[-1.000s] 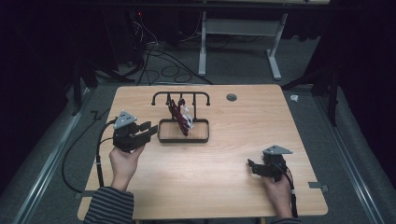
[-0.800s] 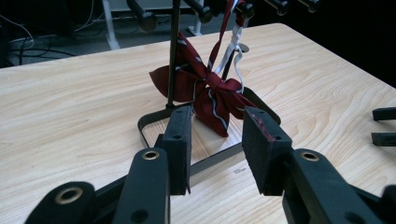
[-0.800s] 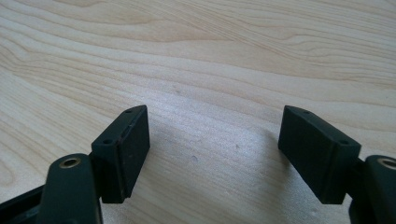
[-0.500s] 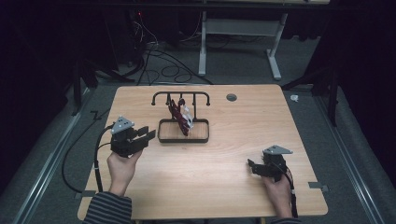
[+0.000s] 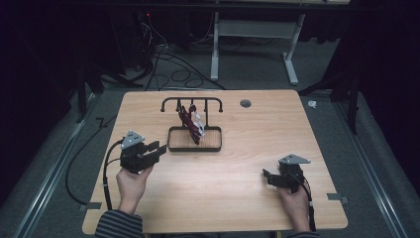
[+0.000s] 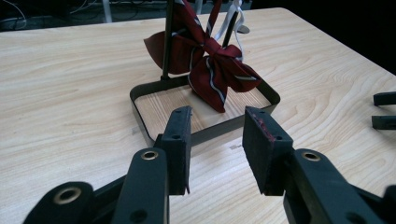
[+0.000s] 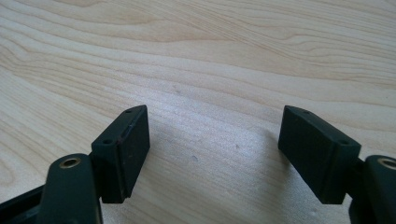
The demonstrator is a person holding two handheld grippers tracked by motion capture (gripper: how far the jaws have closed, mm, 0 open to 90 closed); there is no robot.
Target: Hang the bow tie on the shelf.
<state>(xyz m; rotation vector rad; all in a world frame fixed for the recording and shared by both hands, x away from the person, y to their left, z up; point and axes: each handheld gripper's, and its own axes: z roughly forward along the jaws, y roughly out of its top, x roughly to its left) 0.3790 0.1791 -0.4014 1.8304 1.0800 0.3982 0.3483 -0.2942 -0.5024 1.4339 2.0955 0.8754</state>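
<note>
Left gripper view: we see the left gripper (image 6: pixel 215 140) at the bottom of the frame, jaws spread with nothing between them, aimed at the stand's tray (image 6: pixel 144 122) just beyond. We judge this aim as an approach line toward the bow tie (image 6: pixel 212 70), which hangs in the upper centre of the frame from a strap looped over the rack, its lower lobe reaching down over the tray floor. The dark upright post (image 6: pixel 166 42) stands to the left of the bow.

In the high view, the left gripper (image 5: pixel 153 148) sits at lower left, just beside the tray's left edge but apart from it. The black stand (image 5: pixel 194 144) occupies the centre of the wooden table (image 5: pixel 247 198), its arched rail (image 5: pixel 192 100) above.

The right gripper (image 5: pixel 267 177) rests at lower right, well apart from the stand. In the right gripper view its jaws (image 7: pixel 215 154) are spread wide over bare wood, holding nothing; we judge it parked clear of the work area.
</note>
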